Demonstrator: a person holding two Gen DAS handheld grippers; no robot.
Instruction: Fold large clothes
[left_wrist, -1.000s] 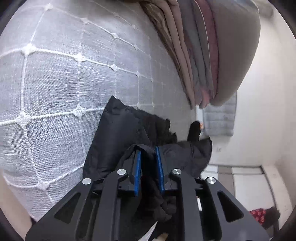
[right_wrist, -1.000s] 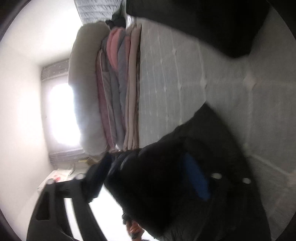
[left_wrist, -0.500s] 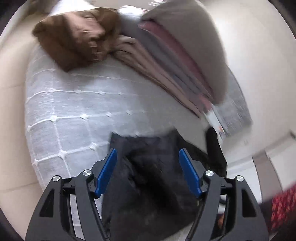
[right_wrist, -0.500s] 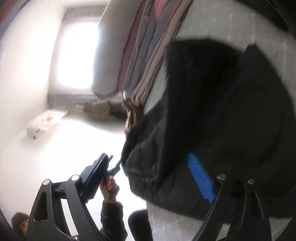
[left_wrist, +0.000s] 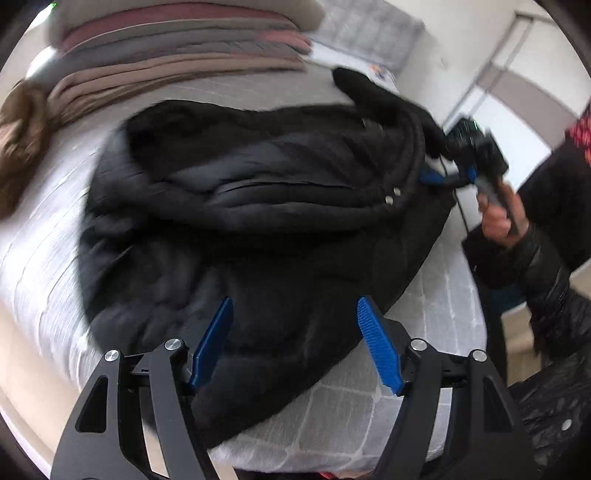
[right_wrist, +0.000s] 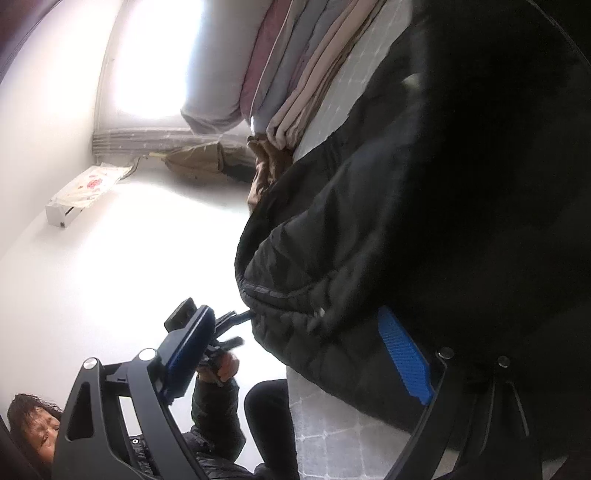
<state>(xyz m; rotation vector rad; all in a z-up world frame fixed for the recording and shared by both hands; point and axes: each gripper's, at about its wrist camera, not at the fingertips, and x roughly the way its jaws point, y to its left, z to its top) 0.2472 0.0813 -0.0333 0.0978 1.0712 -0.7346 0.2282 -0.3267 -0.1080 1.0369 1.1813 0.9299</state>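
A large black puffy jacket (left_wrist: 266, 206) lies bunched and folded over on a white grid-stitched bedcover (left_wrist: 351, 413). My left gripper (left_wrist: 295, 339) is open and empty, its blue pads just above the jacket's near edge. My right gripper (right_wrist: 295, 354) is open and empty; it appears in the left wrist view (left_wrist: 458, 173) at the jacket's far right edge by two snap buttons. In the right wrist view the jacket (right_wrist: 424, 221) fills the right side, and the left gripper (right_wrist: 225, 328) is seen at the jacket's hem.
A stack of folded blankets (left_wrist: 177, 44) in pink, grey and tan lies at the bed's far side under a grey pillow. A brown garment (left_wrist: 18, 140) sits at the left. The person's arm (left_wrist: 535, 258) is at the right, beyond the bed edge.
My left gripper let go of the black fabric and opened, then pulled back and swung round over the jacket. My right gripper also opened and drew away from the jacket.
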